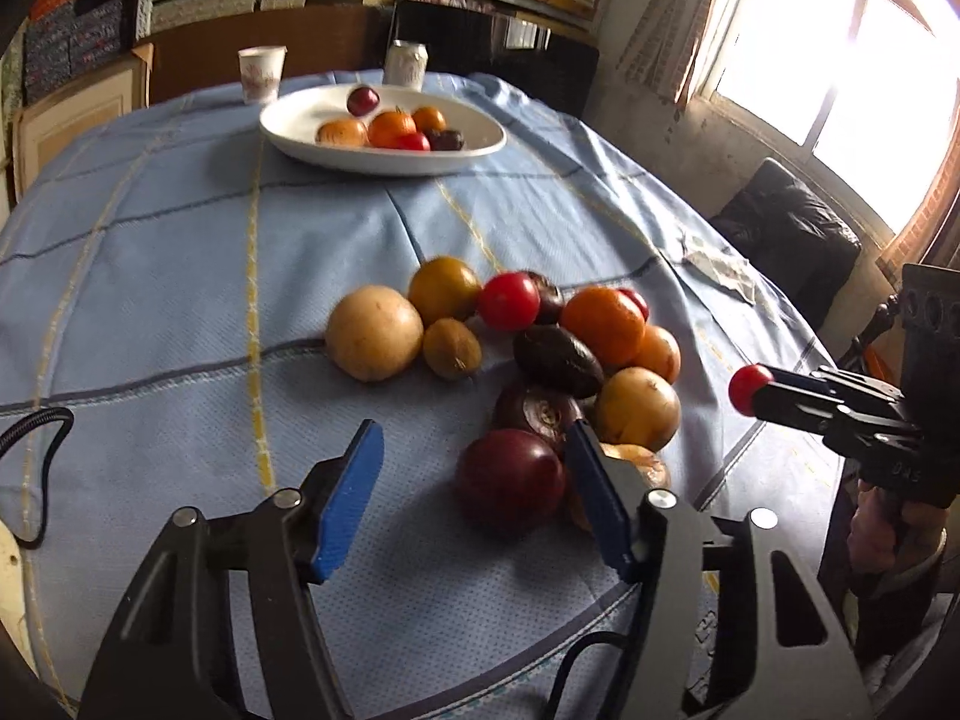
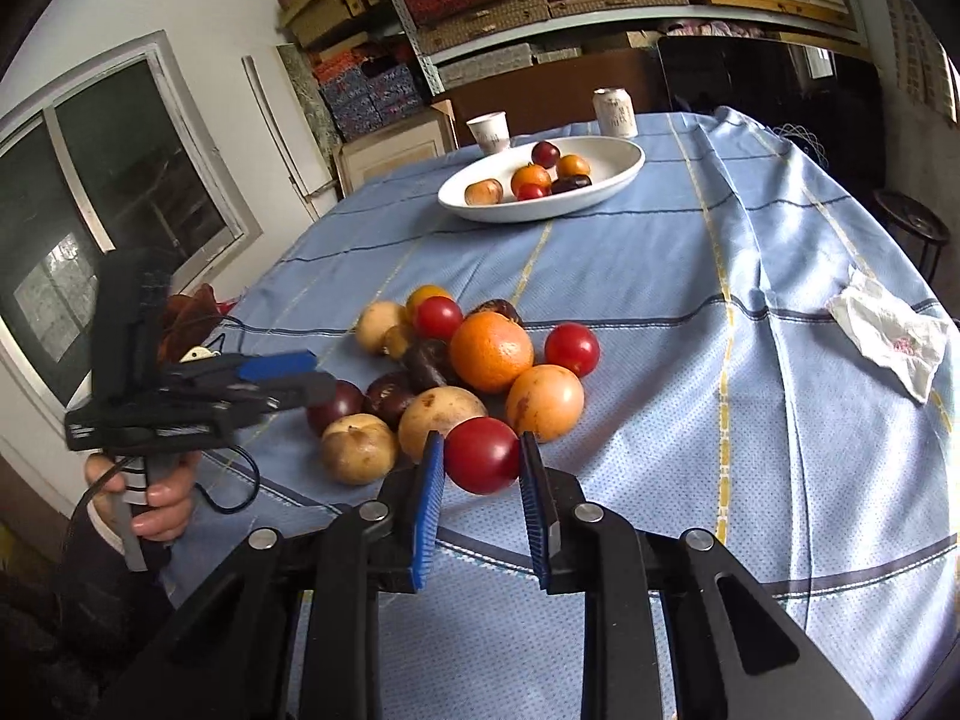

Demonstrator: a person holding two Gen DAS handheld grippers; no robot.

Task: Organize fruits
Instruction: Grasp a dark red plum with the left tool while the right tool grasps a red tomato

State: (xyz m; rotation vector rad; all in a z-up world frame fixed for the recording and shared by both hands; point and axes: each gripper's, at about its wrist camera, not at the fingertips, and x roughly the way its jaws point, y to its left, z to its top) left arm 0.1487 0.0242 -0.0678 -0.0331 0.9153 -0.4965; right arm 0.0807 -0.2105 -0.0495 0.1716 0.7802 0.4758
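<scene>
A pile of several fruits [image 1: 558, 360] lies on the blue tablecloth [image 1: 180, 300]: oranges, red tomatoes, yellow-brown and dark purple ones. My left gripper [image 1: 475, 429] is open at the pile's near side. A dark red fruit [image 1: 510, 480] sits between its blue pads, close to the right pad [image 1: 591, 492] and well apart from the left one. My right gripper [image 2: 482, 441] is shut on a red tomato [image 2: 482, 455], held just above the cloth at the near edge of the pile [image 2: 480, 360]. The left wrist view shows that tomato [image 1: 750, 389] at the right.
A white oval bowl [image 1: 288, 141] [image 2: 624, 150] with several fruits stands at the far side. Behind it are a paper cup [image 1: 262, 73] and a can [image 1: 408, 63]. A crumpled napkin [image 2: 888, 342] lies on the right. A black cable [image 1: 36, 426] lies at the left edge.
</scene>
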